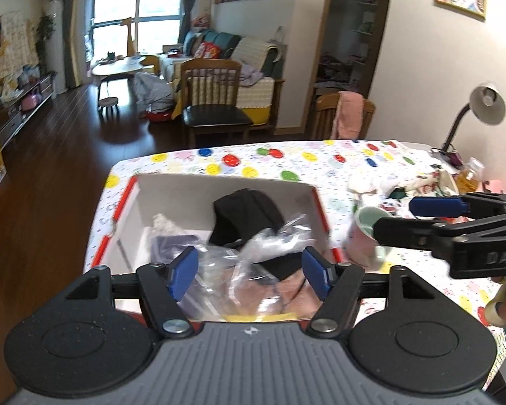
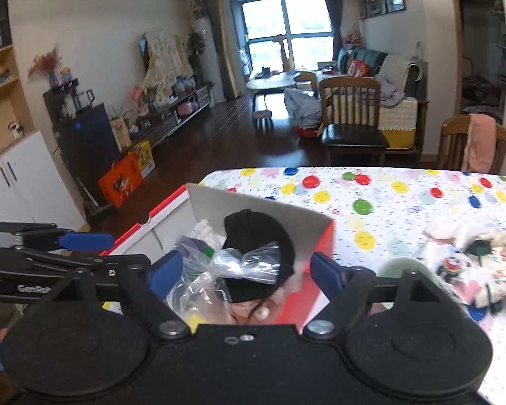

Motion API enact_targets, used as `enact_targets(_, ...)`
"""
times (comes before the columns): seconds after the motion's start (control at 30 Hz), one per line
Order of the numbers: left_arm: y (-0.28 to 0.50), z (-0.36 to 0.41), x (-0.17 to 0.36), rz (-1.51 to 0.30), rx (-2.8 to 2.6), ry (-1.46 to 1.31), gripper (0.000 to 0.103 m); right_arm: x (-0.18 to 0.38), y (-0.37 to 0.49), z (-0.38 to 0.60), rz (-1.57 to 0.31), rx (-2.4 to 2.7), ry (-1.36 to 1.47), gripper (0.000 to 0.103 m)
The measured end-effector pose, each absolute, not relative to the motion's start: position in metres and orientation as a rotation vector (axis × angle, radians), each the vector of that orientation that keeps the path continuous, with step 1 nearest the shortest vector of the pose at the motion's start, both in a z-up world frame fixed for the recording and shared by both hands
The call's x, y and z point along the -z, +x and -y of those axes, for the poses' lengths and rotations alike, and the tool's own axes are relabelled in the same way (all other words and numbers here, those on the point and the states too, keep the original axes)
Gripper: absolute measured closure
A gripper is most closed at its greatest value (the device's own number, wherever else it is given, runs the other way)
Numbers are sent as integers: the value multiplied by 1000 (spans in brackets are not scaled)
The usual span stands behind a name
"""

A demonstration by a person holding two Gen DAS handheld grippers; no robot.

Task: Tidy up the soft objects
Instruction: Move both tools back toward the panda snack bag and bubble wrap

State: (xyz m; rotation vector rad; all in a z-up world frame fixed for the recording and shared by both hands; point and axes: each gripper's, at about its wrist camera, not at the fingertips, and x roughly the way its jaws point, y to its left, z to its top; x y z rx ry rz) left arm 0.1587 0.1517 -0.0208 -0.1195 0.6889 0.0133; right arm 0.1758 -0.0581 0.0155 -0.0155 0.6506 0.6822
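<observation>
box of white card with red edges sits at the near left corner of the table, on a cloth dotted with coloured spots. inside it lie a black knitted hat, crumpled clear plastic bags, a dark purple item and something pink at the near end. left gripper hangs over the near end of the box, its blue pads spread wide, nothing pinched between them; the plastic and pink cloth lie below the gap. right gripper hovers over the same box from the other side, pads also spread wide and holding nothing. in the left view it reaches in from the right edge. just right of the box stands a pale green cup, and beyond it a heap of printed cloth lies on the table. a desk lamp stands at the far right.
</observation>
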Motion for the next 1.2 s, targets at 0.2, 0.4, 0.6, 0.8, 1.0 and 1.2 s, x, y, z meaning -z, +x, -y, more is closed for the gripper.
enact_targets(0.2,162,-118,12,-669,43,-91,27,-27,165,105,-612,-632,17,14)
enact_targets(0.4,168,-79,6,-653,82,-102,19,-32,160,156,-581,-598,18,8)
enact_targets(0.6,177,-35,2,-631,106,-140,16,-34,162,211,-556,-569,1,4)
enact_targets(0.8,191,9,2,-628,98,-170,16,-27,173,259,-560,-557,-6,3)
enact_targets(1.0,210,46,7,-632,107,-234,0,-13,181,308,-580,-533,-19,3)
enact_targets(1.2,231,80,17,-641,104,-245,0,6,192,357,-612,-467,-31,3)
